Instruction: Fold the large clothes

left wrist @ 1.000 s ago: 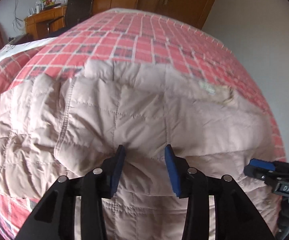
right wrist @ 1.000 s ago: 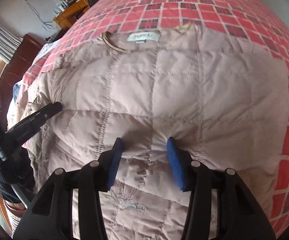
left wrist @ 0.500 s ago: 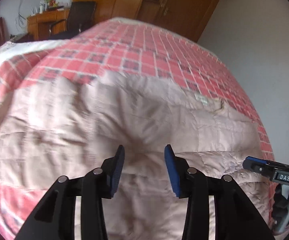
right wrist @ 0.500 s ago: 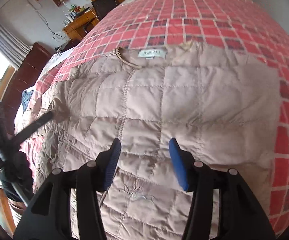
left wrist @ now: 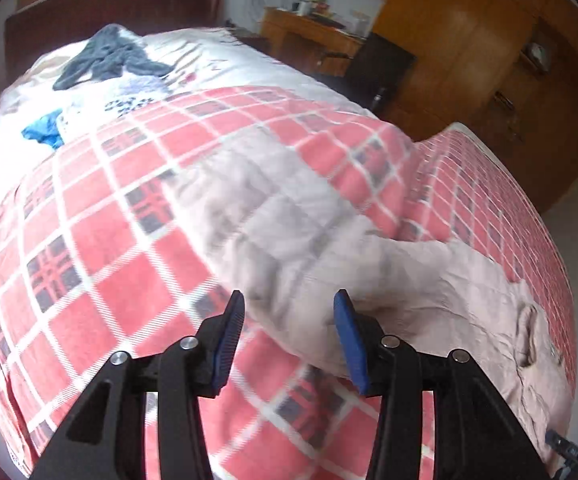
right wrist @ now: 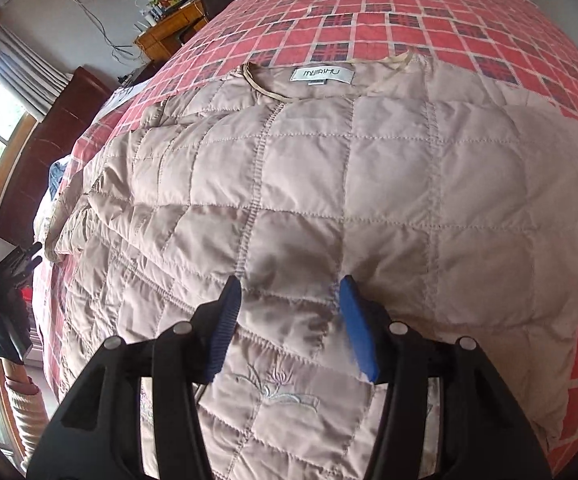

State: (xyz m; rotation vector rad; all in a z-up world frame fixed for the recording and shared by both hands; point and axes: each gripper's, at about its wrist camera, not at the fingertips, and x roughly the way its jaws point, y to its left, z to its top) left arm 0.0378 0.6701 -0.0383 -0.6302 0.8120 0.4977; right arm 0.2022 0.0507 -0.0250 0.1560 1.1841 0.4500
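Lying flat on red plaid bedspread (right wrist: 469, 12), beige quilted jacket (right wrist: 369, 184), neck label (right wrist: 322, 73) "MEIIIASHU", both grippers' fingers spread, holding nothing.

jacket (left wrist: 289, 216) blurred, hem (right wrist: 289, 440) cut off

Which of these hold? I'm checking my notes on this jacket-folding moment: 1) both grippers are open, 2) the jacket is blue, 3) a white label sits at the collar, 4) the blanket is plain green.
1) Both grippers are open: true; the left gripper and right gripper hold nothing.
2) The jacket is blue: false; it is beige and quilted.
3) A white label sits at the collar: true.
4) The blanket is plain green: false; it is red plaid.
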